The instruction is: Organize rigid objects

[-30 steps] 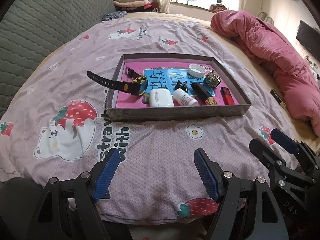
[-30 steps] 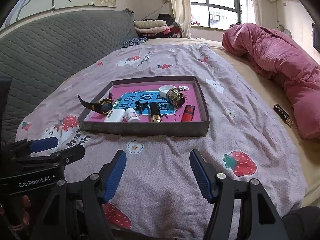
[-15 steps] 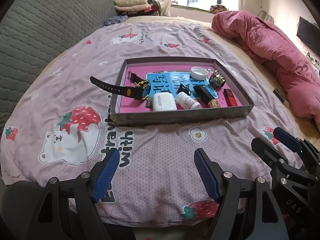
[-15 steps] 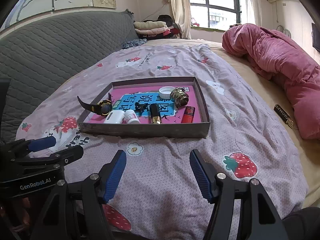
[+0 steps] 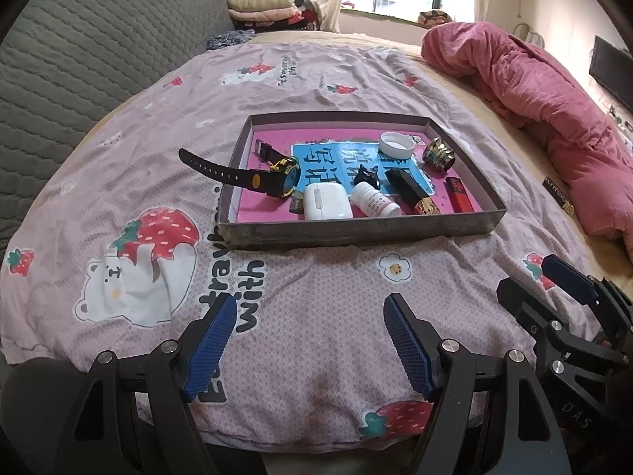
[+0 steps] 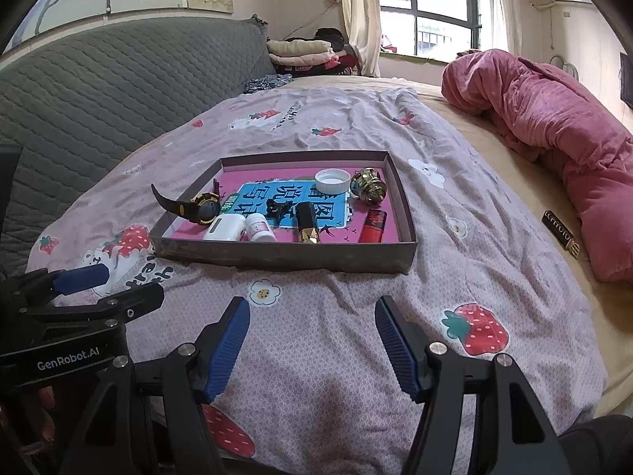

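Both my left gripper (image 5: pixel 310 312) and right gripper (image 6: pixel 312 316) hang spread and empty over the bedspread (image 5: pixel 316 356); the tray (image 5: pixel 356 233) of small objects lies ahead, well apart from both.

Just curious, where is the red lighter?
The red lighter lies flat in the shallow grey tray's near right corner, right of the black-and-gold lipstick tube.

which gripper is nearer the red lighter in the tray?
Right. The red lighter lies at the tray's right end, roughly ahead of the right gripper. The left gripper sits further left, nearer the watch end. Both are open, short of the tray.
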Demonstrator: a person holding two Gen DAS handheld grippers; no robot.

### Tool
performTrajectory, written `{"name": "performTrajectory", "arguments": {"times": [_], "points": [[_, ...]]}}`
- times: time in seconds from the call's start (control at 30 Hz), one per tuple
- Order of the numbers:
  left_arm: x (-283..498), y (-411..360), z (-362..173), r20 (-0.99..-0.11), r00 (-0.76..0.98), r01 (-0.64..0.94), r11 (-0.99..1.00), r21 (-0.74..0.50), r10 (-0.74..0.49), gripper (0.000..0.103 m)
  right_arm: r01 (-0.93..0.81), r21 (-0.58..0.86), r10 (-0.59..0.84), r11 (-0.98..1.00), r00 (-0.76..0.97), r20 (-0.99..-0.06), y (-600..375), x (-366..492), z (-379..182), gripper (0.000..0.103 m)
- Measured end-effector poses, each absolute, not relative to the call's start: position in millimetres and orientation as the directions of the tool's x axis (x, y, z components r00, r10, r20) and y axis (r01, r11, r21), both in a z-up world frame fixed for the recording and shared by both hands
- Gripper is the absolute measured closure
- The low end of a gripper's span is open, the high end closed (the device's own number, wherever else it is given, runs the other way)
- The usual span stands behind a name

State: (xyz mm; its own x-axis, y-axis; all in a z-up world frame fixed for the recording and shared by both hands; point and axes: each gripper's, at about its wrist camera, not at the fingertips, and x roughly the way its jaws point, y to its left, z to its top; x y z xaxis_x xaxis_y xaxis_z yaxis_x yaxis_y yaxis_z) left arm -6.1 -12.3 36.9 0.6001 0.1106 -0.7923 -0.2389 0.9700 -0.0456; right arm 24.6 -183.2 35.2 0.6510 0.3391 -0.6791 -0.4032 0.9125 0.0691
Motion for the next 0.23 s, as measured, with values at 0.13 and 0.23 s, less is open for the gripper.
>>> {"name": "performTrajectory", "arguments": {"times": [0.13,0.23], "points": [[-6.0,-6.4,36.4,-0.784,0.611,-0.259,0.964,-0.065,0.111,0.025,-0.407,0.068,0.341,0.911,0.649,-0.681,-182.2,27.0,33.8,0.038],[-4.8,-0.5,36.1,-0.777,0.617,-0.282,0.957,-0.07,0.125,0.025,-0.402,0.074,0.339,0.913,0.642,-0.688,-183.3,31.4,31.1,0.038]]}}
